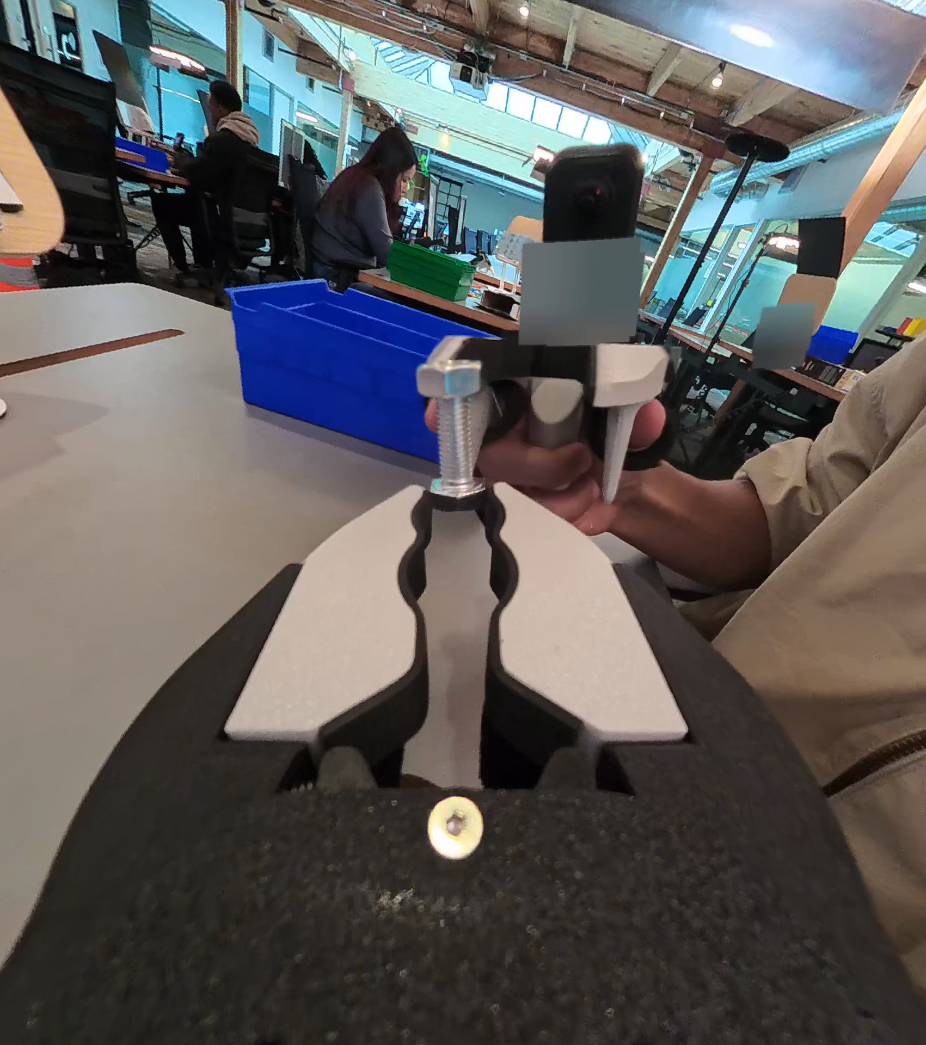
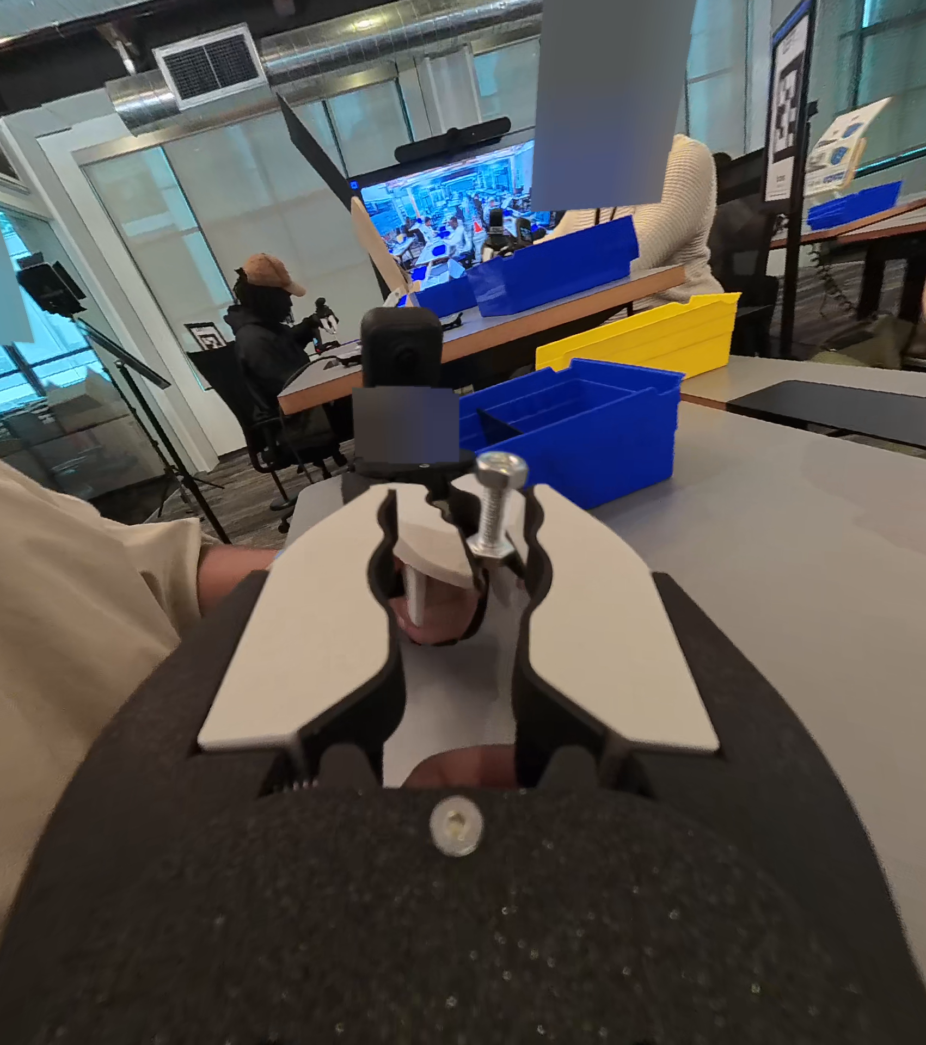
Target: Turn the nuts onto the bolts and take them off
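A silver bolt (image 1: pixel 456 430) stands upright above the grey table (image 1: pixel 110 537), head up, with a nut (image 1: pixel 456 487) at the lower end of its thread. My left gripper (image 1: pixel 457 506) is shut on the nut at its fingertips. My right gripper (image 1: pixel 542 365) faces me with its jaws wide apart; one finger (image 1: pixel 452 356) is at the bolt head. In the right wrist view the bolt (image 2: pixel 497 506) and nut (image 2: pixel 490 547) sit between the spread fingers of my right gripper (image 2: pixel 463 500), nearer the right one. The left gripper (image 2: pixel 486 560) holds the nut from below.
A blue divided bin (image 1: pixel 325 362) stands on the table just behind the bolt; it also shows in the right wrist view (image 2: pixel 579 430). A yellow bin (image 2: pixel 647 333) and a black mat (image 2: pixel 856 413) lie farther back. A hand (image 1: pixel 551 475) holds the right gripper. People sit at desks beyond.
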